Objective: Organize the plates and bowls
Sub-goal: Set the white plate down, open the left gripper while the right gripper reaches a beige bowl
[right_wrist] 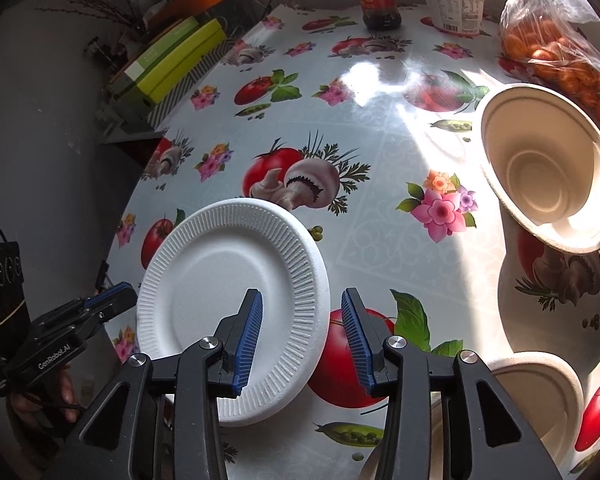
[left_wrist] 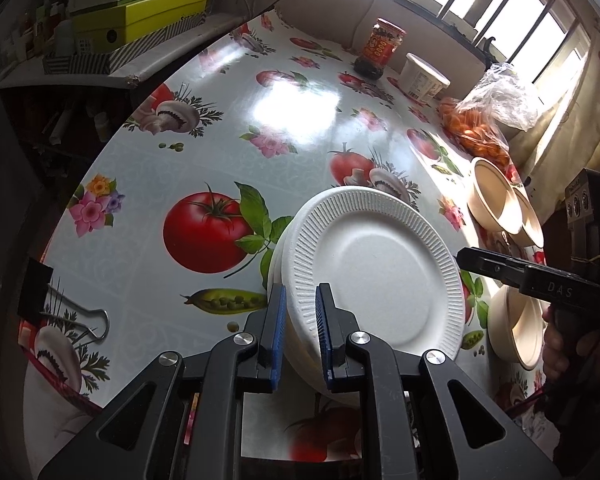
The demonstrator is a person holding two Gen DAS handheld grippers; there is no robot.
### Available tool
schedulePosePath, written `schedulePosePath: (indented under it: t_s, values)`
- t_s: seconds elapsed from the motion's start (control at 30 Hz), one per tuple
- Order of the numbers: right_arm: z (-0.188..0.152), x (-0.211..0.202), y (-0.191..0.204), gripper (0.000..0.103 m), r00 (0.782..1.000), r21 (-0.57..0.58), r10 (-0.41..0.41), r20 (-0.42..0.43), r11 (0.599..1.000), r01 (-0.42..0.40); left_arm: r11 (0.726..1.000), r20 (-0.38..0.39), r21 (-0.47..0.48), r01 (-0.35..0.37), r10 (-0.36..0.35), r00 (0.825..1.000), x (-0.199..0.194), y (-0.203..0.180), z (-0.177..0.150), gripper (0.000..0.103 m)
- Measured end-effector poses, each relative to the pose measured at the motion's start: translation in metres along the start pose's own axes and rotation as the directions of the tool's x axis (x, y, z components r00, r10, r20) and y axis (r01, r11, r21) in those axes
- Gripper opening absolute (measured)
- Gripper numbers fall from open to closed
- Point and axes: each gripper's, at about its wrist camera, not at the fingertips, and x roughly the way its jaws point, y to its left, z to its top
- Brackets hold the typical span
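Note:
A white foam plate (left_wrist: 380, 264) with a ribbed rim tops a small stack on the flowered tablecloth (left_wrist: 220, 128). My left gripper (left_wrist: 301, 332) is shut on the stack's near rim. In the right wrist view the same plate (right_wrist: 220, 288) lies at lower left, with the left gripper (right_wrist: 124, 290) at its left edge. My right gripper (right_wrist: 302, 294) is open and straddles the plate's right rim: one pad is over the plate, the other off it, and neither presses. It also shows at the plate's right edge (left_wrist: 466, 258). Beige bowls (right_wrist: 540, 168) (right_wrist: 540, 396) sit to the right.
A sauce jar (left_wrist: 380, 48), a white tub (left_wrist: 424, 78) and a bag of oranges (left_wrist: 480, 132) stand along the far right. A binder clip (left_wrist: 60, 308) lies at the near left edge. Green boxes (left_wrist: 140, 20) fill a shelf beyond the table's left edge.

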Motion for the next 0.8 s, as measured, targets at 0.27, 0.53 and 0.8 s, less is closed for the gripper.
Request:
schedulePosePath:
  t_s: [0.27, 0.53, 0.8]
  values:
    - [-0.004, -0.019, -0.01, 0.042, 0.999, 0.03, 0.003, 0.044, 1.0, -0.004, 1.0, 0.02, 0.015, 0.0, 0.0, 1.0, -0.007, -0.007, 0.002, 0.023]
    - [-0.011, -0.035, -0.025, 0.043, 0.997, 0.059, -0.008, 0.075, 0.998, 0.003, 0.999, 0.034, 0.05, 0.009, -0.01, 0.999, -0.013, -0.024, 0.005, 0.024]
    - [-0.019, -0.055, -0.035, 0.043, 0.994, 0.079, -0.02, 0.11, 0.997, 0.011, 0.995, 0.034, 0.095, 0.031, -0.034, 0.999, -0.013, -0.051, 0.007, 0.024]
